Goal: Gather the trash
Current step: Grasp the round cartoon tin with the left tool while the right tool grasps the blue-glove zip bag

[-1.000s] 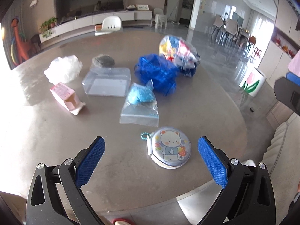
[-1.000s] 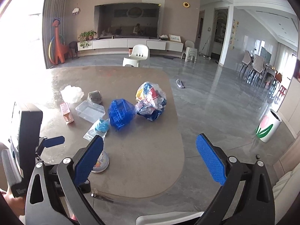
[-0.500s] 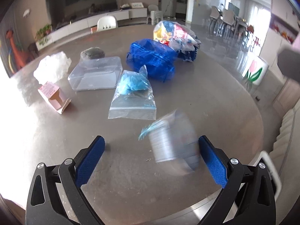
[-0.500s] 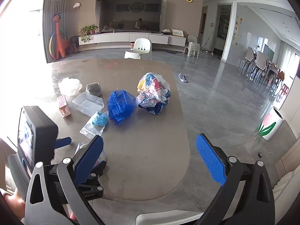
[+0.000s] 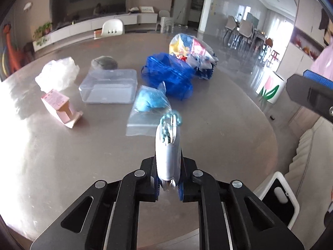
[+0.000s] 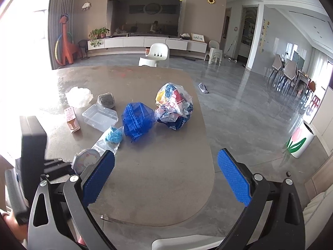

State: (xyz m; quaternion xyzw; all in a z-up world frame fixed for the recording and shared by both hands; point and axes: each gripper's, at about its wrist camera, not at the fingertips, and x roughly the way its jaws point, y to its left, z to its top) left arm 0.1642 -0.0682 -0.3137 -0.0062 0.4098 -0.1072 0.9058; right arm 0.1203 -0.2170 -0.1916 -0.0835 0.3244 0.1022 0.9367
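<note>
Seven bits of trash lie on the table (image 5: 229, 137), all placed here from the clear box (image 5: 109, 86). Beside it, the blue bag (image 5: 168, 76) is soft and light: pinch a fold. Your left gripper (image 5: 168, 184) is clamped on the stiff, slick round pouch (image 5: 167, 154), edge-on, near of the box. Your right gripper (image 6: 164, 179) is wide open, empty.

The round tin (image 5: 168, 156) stands on edge, clamped in the left gripper (image 5: 169, 184), its teal chain (image 5: 170, 120) on top. Beyond it on the table (image 5: 229, 137) lie a zip bag (image 5: 148, 109), blue mesh bag (image 5: 168, 76), printed bag (image 5: 192, 52), clear box (image 5: 109, 86), pink carton (image 5: 60, 107), white wrap (image 5: 57, 74) and grey wad (image 5: 104, 62).
</note>
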